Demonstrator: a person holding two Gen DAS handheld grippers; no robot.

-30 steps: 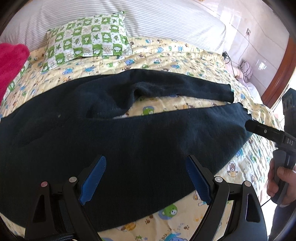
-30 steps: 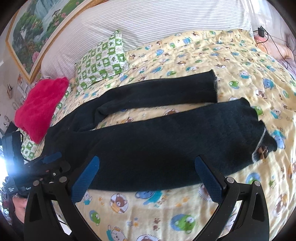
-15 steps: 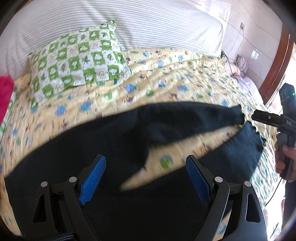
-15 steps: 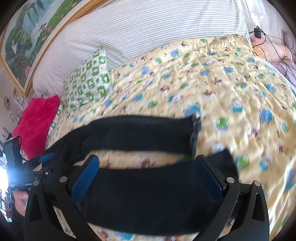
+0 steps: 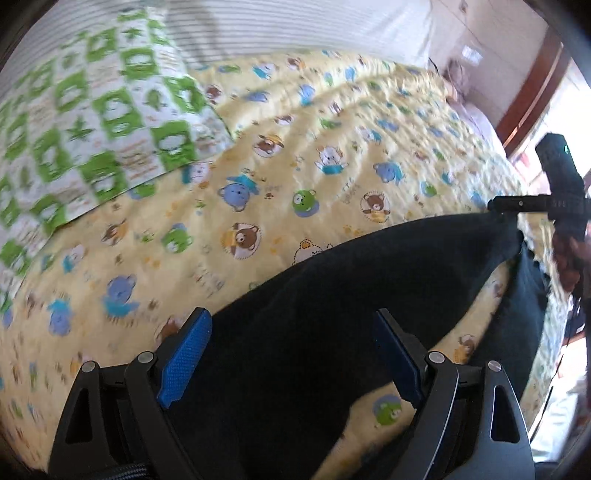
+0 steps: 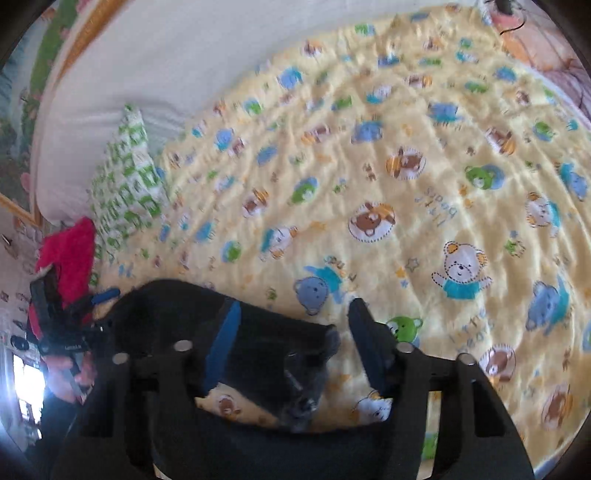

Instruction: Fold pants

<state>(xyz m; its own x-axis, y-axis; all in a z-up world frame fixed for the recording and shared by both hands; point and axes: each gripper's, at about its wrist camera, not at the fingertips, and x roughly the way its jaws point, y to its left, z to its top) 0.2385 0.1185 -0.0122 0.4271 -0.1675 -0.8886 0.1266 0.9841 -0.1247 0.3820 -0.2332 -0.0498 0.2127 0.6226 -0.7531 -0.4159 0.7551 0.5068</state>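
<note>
Dark navy pants [image 5: 332, 295] lie across a yellow bear-print bedspread [image 5: 295, 155]. In the left wrist view my left gripper [image 5: 291, 354] is open, its blue pads over the far leg near the crotch. My right gripper [image 5: 517, 205] shows at the far right, at that leg's cuff. In the right wrist view the right gripper [image 6: 295, 350] is open, partly narrowed, with the far leg's cuff [image 6: 306, 354] between its fingers. The left gripper [image 6: 74, 325] shows at the far left there.
A green-and-white checked pillow [image 5: 81, 129] lies at the head of the bed, before a white striped bolster [image 5: 295, 26]. A pink cloth [image 6: 70, 251] sits at the left edge. A wooden bed frame [image 5: 532, 92] is at right.
Both grippers moved forward and down, from the near leg to the far leg. The right gripper's fingers have narrowed around the far cuff. The left stays open.
</note>
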